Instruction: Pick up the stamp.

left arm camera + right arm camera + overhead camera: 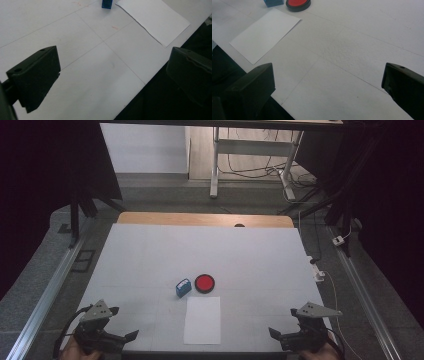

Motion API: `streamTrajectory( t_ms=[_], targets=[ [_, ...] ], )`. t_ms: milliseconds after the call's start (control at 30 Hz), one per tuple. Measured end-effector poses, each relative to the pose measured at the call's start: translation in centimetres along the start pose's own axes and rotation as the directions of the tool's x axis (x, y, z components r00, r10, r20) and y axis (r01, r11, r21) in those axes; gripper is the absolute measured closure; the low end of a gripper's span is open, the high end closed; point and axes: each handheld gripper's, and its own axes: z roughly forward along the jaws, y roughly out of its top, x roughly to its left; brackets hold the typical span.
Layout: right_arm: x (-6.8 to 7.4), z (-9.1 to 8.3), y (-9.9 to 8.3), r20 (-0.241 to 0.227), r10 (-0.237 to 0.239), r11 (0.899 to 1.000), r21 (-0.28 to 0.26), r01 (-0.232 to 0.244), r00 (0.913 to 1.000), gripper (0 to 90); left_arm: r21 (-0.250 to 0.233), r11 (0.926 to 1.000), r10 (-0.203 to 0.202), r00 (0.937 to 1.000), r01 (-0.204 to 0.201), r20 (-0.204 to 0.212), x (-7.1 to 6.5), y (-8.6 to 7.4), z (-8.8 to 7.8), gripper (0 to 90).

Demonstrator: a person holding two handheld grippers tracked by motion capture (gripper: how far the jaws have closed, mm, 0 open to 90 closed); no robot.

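Note:
A small blue block (183, 287) and a round red pad in a black rim (204, 283) sit side by side at the table's middle. Just in front of them lies a white paper sheet (202, 320). My left gripper (125, 324) is at the front left corner and stands open with nothing between its jaws. At the front right corner my right gripper (283, 322) is open too and holds nothing. The left gripper view has its gripper (113, 57) over bare table, the blue block (107, 3) and sheet (155, 20) farther off. From the right gripper (328, 70) I see the sheet (264, 33), block (273, 2) and pad (298, 3).
The white table top (150, 255) has a wooden strip (200, 218) along its far edge. Metal rails (50, 290) run along both sides on the floor. A white plug block and cable (320, 272) hang off the right edge. A desk frame (250, 150) with cables stands beyond.

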Motion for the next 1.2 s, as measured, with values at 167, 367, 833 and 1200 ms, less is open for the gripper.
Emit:
streamTrajectory(
  t_ms=[167,367,833,1200],
  targets=[
    [0.0,0.0,0.0,0.000,-0.001,1.000,0.000,0.001,1.0000,0.0,-0.002,0.9999,0.010,0.9999,-0.010,-0.003,-0.1,0.2,0.1,0.0],
    [0.0,0.0,0.0,-0.002,-0.001,1.000,0.002,0.001,1.0000,0.0,-0.002,0.9998,0.020,0.9998,-0.020,-0.002,-0.2,0.5,0.2,0.0],
    [0.1,0.1,0.0,-0.004,-0.008,1.000,0.014,0.008,1.0000,0.0,0.002,0.9953,0.097,0.9947,-0.097,0.033,-0.3,1.9,1.3,0.0],
    [0.1,0.2,0.0,-0.005,-0.007,1.000,0.019,0.007,1.0000,0.0,-0.019,0.9934,0.114,0.9923,-0.113,0.050,0.2,2.7,2.6,0.0]
  ],
)
